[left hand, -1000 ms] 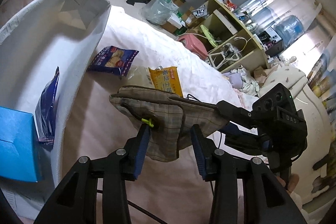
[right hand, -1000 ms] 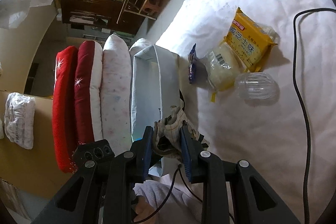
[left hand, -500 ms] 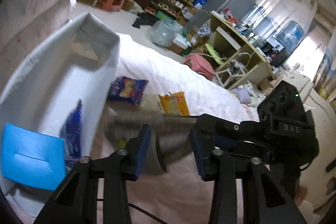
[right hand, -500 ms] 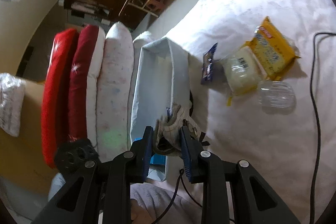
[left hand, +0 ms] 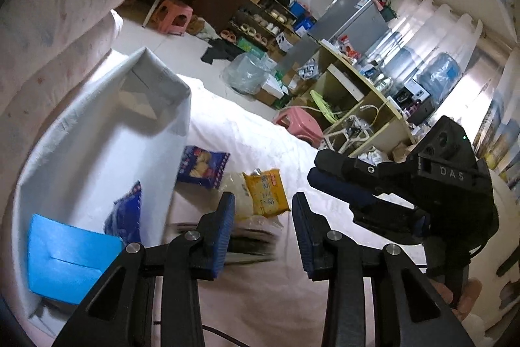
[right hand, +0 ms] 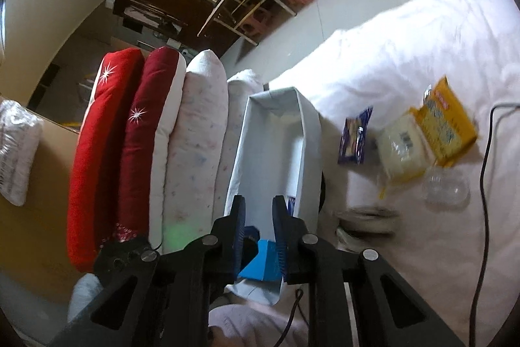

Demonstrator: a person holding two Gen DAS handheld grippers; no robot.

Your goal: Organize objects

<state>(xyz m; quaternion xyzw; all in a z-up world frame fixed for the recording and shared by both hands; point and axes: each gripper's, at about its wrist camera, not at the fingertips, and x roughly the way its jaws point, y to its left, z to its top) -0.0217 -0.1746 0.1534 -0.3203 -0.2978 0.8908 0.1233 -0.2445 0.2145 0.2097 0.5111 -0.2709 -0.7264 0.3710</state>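
A plaid cloth mitt (left hand: 242,244) shows as a blur low on the bed, right beside the white box (left hand: 97,135), with neither gripper on it. My left gripper (left hand: 263,217) hangs above it, open, with nothing between the blue pads. In the right wrist view the mitt (right hand: 367,217) is a blur to the right of the box wall (right hand: 308,132). My right gripper (right hand: 259,217) is over the near end of the box, its jaws closing to a narrow empty gap. The right gripper (left hand: 320,166) also shows at the right of the left view.
In the box lie a blue carton (left hand: 65,256) and a blue snack bag (left hand: 126,217). On the bed are a blue biscuit packet (left hand: 203,165), a pale packet (right hand: 403,148), a yellow packet (left hand: 266,194), a clear plastic container (right hand: 447,187) and a black cable (right hand: 484,184). Pillows (right hand: 195,135) flank the box.
The mitt was held up between the two grippers, the right one clamped on it. Now it is out of both and down beside the box. Both grippers have risen.
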